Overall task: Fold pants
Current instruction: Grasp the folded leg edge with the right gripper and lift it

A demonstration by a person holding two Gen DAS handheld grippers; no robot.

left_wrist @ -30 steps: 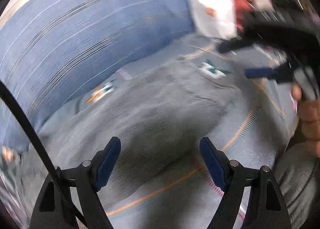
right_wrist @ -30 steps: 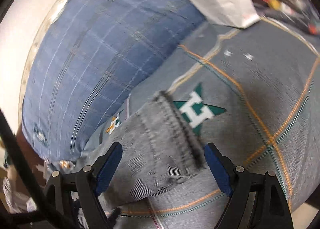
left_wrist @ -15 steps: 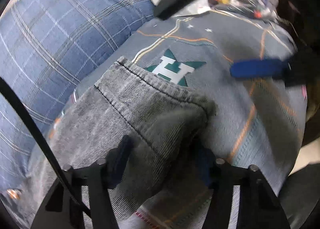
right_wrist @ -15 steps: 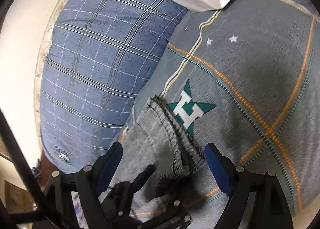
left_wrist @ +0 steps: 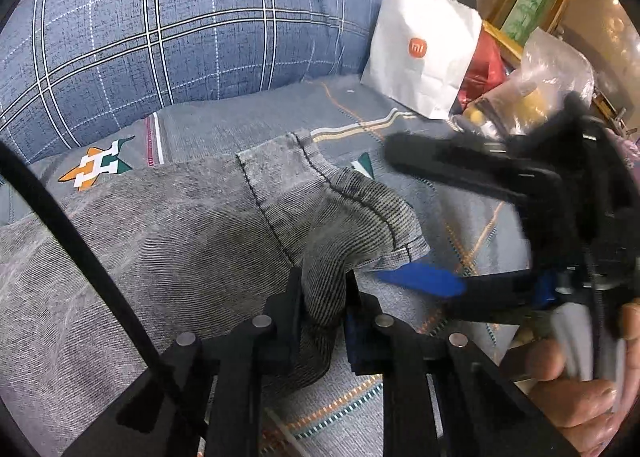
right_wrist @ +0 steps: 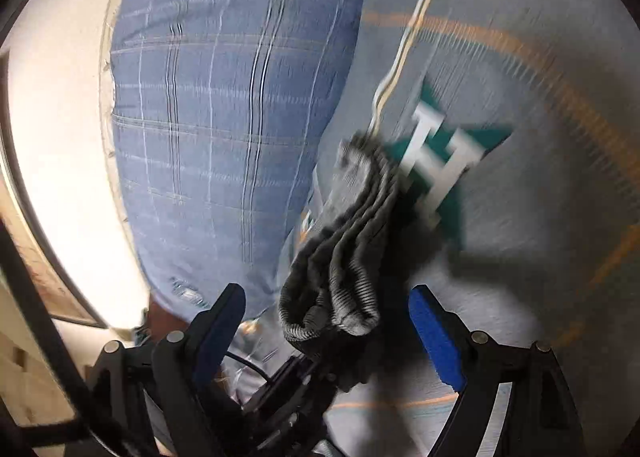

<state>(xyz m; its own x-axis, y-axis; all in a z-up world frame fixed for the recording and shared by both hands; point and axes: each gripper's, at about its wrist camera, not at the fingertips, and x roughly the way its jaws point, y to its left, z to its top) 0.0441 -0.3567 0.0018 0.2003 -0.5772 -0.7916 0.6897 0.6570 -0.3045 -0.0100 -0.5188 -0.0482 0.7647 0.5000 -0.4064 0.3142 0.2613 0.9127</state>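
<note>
Grey corduroy pants (left_wrist: 180, 225) lie across a grey patterned bedsheet (left_wrist: 248, 125). My left gripper (left_wrist: 322, 297) is shut on the hem end of a pant leg and lifts it into a bunched fold. In the right wrist view the same bunched hem (right_wrist: 344, 257) hangs between the wide-apart fingers of my right gripper (right_wrist: 326, 325), which is open and not touching the cloth. The right gripper also shows in the left wrist view (left_wrist: 420, 281), just right of the held hem, with a hand behind it.
A blue plaid pillow (left_wrist: 168, 17) lies behind the pants, also in the right wrist view (right_wrist: 224, 117). A white paper bag (left_wrist: 420, 61) and plastic bags (left_wrist: 544, 73) stand at the back right. A white wall (right_wrist: 60, 137) is on the left.
My left gripper closed on the pant hem and raised it. My right gripper stayed open and moved in close around the lifted hem.
</note>
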